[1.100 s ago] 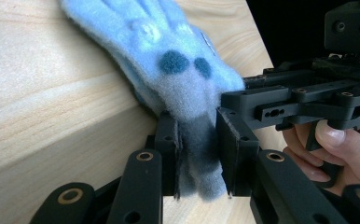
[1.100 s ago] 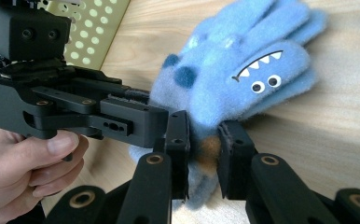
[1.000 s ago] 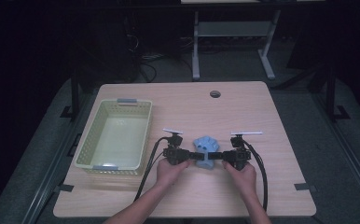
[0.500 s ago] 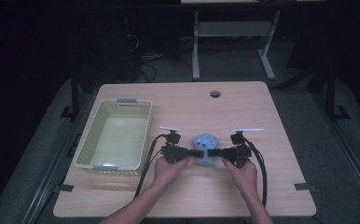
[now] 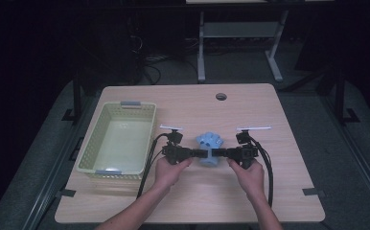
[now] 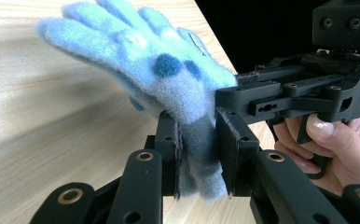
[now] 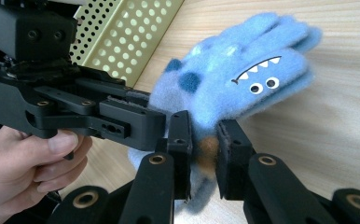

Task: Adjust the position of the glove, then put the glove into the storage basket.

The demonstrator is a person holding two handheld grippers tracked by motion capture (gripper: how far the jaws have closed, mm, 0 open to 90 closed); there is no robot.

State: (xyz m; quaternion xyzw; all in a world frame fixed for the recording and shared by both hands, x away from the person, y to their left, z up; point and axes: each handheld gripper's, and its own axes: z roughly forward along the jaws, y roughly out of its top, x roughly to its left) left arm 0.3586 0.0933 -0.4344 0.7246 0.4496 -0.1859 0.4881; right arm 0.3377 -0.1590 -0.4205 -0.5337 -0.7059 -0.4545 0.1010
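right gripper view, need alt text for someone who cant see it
A fuzzy light-blue knitted glove with a cartoon monster face of white teeth and googly eyes is clamped at its cuff by the right gripper, above a pale wooden table. From the left, the left gripper, held in a hand, grips the same cuff; a perforated yellow-green plastic basket sits behind.

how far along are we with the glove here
Done: both claws are clamped on the blue glove, the left claw and right claw each pinching its cuff end. In hand: the glove hangs between them above the table. Left, probably: carrying it to the yellow basket, which has no glove in it.
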